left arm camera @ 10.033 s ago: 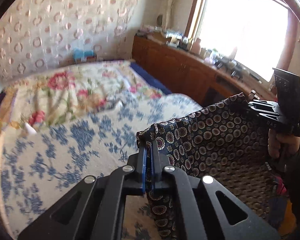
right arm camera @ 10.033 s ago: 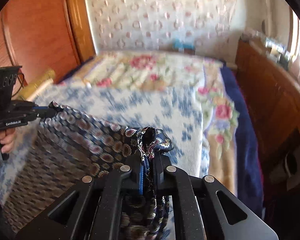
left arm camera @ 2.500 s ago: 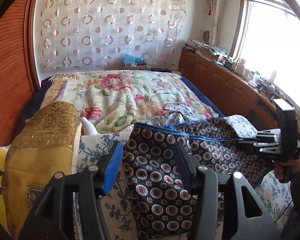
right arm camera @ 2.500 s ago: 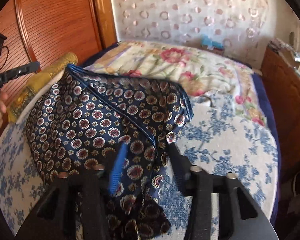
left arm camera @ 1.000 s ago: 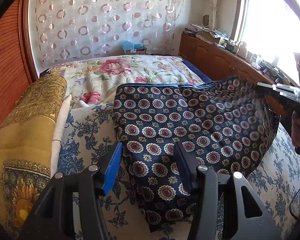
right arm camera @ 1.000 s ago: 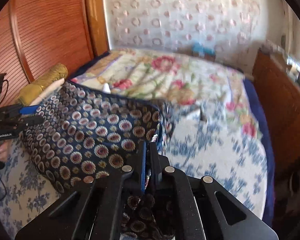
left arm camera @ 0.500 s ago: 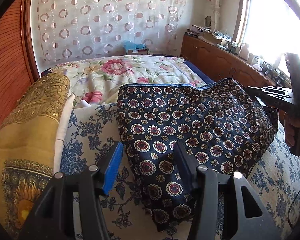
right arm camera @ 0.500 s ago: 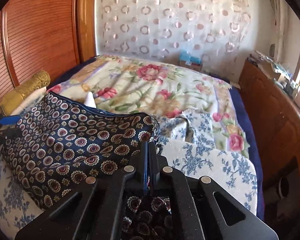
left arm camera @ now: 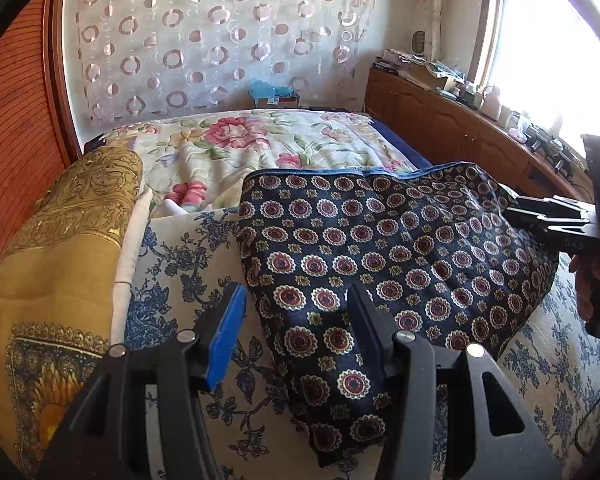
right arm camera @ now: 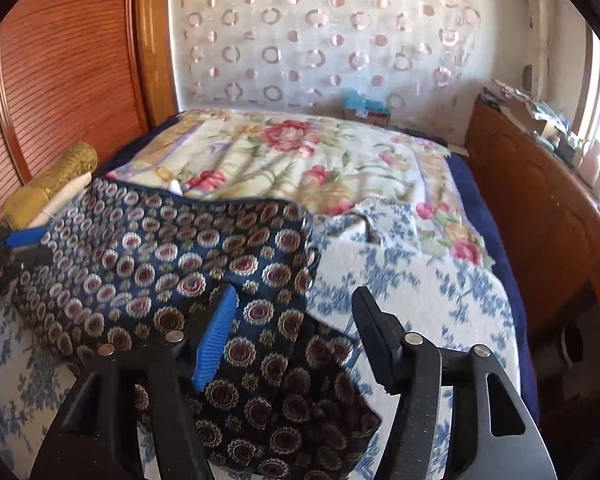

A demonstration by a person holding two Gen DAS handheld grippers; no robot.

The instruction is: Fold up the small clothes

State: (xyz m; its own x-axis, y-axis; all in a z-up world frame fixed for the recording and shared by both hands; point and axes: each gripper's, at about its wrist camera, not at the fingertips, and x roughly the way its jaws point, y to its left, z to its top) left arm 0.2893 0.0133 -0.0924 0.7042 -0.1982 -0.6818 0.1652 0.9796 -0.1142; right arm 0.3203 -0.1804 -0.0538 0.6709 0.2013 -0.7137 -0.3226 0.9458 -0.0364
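A dark navy garment (left arm camera: 380,248) with red and gold medallions lies spread on a blue-flowered white cloth (left arm camera: 180,264) on the bed. My left gripper (left arm camera: 296,320) hovers open over the garment's near left corner, with the cloth below its blue pad and pressed by neither finger. In the right wrist view my right gripper (right arm camera: 294,320) has its jaws opening; the garment's (right arm camera: 172,256) rumpled corner lies loose between them. My right gripper (left arm camera: 514,210) also shows at the garment's right edge, held by a hand. At the far left edge sits my left gripper (right arm camera: 36,246).
A folded gold cloth (left arm camera: 60,260) lies at the left by the wooden headboard (right arm camera: 60,60). A rose-patterned quilt (left arm camera: 260,144) covers the far bed. A wooden cabinet (left arm camera: 440,120) with clutter runs under the window on the right. A blue box (left arm camera: 272,94) stands by the curtain.
My right gripper's jaws have parted and let go of the garment's corner after sinking a little. The cloth has settled lower on the bed. The left gripper has stayed still and open.
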